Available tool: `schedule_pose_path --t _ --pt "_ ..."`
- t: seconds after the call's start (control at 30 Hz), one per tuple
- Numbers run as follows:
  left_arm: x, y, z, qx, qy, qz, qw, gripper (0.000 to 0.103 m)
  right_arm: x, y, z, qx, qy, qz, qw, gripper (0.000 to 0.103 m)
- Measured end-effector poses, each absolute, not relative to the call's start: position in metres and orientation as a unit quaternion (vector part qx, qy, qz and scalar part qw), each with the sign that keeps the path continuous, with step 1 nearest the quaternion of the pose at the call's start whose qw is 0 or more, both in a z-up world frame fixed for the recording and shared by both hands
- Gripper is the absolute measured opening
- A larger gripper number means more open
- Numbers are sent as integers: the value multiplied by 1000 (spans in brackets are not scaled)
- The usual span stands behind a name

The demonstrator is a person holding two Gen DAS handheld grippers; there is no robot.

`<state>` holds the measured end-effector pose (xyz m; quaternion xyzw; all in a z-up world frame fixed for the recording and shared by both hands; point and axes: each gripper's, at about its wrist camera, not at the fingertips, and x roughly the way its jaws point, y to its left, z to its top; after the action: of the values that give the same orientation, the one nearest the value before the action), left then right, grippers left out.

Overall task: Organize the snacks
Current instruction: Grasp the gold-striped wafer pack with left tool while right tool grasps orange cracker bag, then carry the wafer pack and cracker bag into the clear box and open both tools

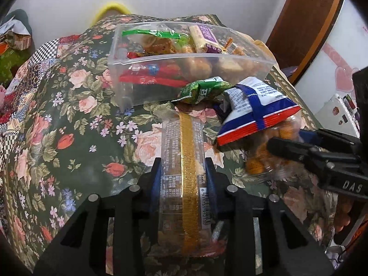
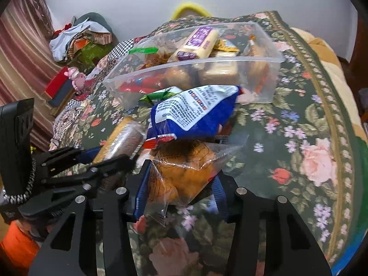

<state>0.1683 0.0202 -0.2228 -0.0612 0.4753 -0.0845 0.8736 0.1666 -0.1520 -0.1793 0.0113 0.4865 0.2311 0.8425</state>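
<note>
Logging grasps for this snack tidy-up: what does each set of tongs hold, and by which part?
Left tongs clamp the clear gold-striped packet at its near end. Right tongs pinch the clear bag of orange snacks across its lower middle.

Left gripper (image 1: 182, 168) fingers closed on something, right gripper (image 2: 181, 179) fingers likewise, both held low, side by side

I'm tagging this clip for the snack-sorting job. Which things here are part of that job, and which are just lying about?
Part of the job:
- clear bin, partly filled with snacks
- gold-striped pack in the left gripper
- bag of orange snacks between the right gripper fingers
- blue-and-white bag
- green packet

Lying about:
- pink toy
- pile of clothes
- floral cloth
</note>
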Motion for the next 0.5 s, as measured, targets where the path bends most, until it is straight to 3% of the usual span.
schedule_pose_path --t 0.5 --pt "164 40 -158 -68 407 -70 908 35 165 -194 -128 -7 421 177 889 41"
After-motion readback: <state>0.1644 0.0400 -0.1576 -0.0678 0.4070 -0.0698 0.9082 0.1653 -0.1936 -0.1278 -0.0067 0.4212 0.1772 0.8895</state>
